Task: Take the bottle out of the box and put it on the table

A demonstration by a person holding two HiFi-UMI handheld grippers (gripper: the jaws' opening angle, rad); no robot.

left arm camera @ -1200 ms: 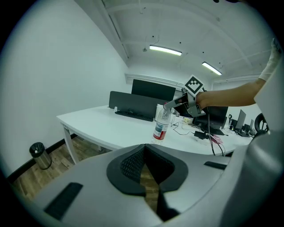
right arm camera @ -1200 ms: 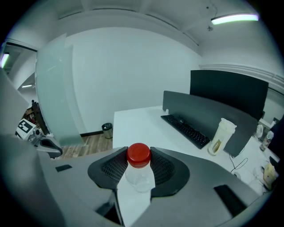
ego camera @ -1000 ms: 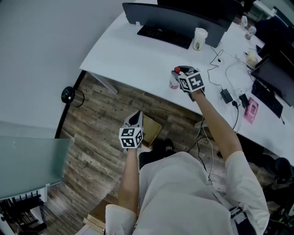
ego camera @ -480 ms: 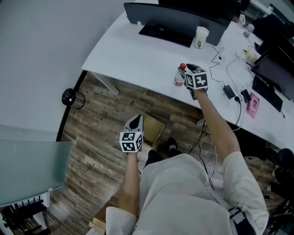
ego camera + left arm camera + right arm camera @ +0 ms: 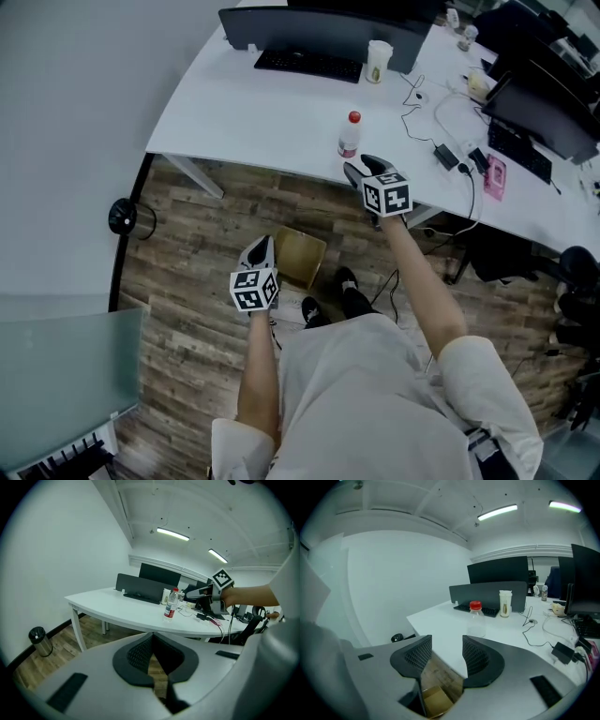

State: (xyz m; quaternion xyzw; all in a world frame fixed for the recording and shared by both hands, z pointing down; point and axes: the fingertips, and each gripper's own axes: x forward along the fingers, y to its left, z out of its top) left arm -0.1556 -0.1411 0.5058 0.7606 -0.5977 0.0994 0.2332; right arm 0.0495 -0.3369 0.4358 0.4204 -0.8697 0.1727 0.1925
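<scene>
Standing on a wood floor (image 5: 187, 281), a person (image 5: 366, 394) holds one gripper in each hand.

Left gripper (image 5: 260, 249): held low over the floor, just beside the box (image 5: 302, 259). Its jaws are closed tip to tip, with nothing between them.

Box: brown cardboard, on the floor just short of the table (image 5: 234, 122) edge.

Bin (image 5: 122, 217): round and black, on the floor by the wall, left of the table.

Right gripper (image 5: 364, 169): held on an outstretched arm, with its tips at the table's near edge. Its jaws are spread wide and empty. In its own view, only the table edge and the box below show through the gap.

Bottle (image 5: 349, 135): clear with a red cap, upright on the table just beyond the right gripper's tips and apart from both pads.

Farther back on the table are a keyboard (image 5: 307, 64), a pale cup (image 5: 378, 61) and a dark monitor (image 5: 309, 23).
</scene>
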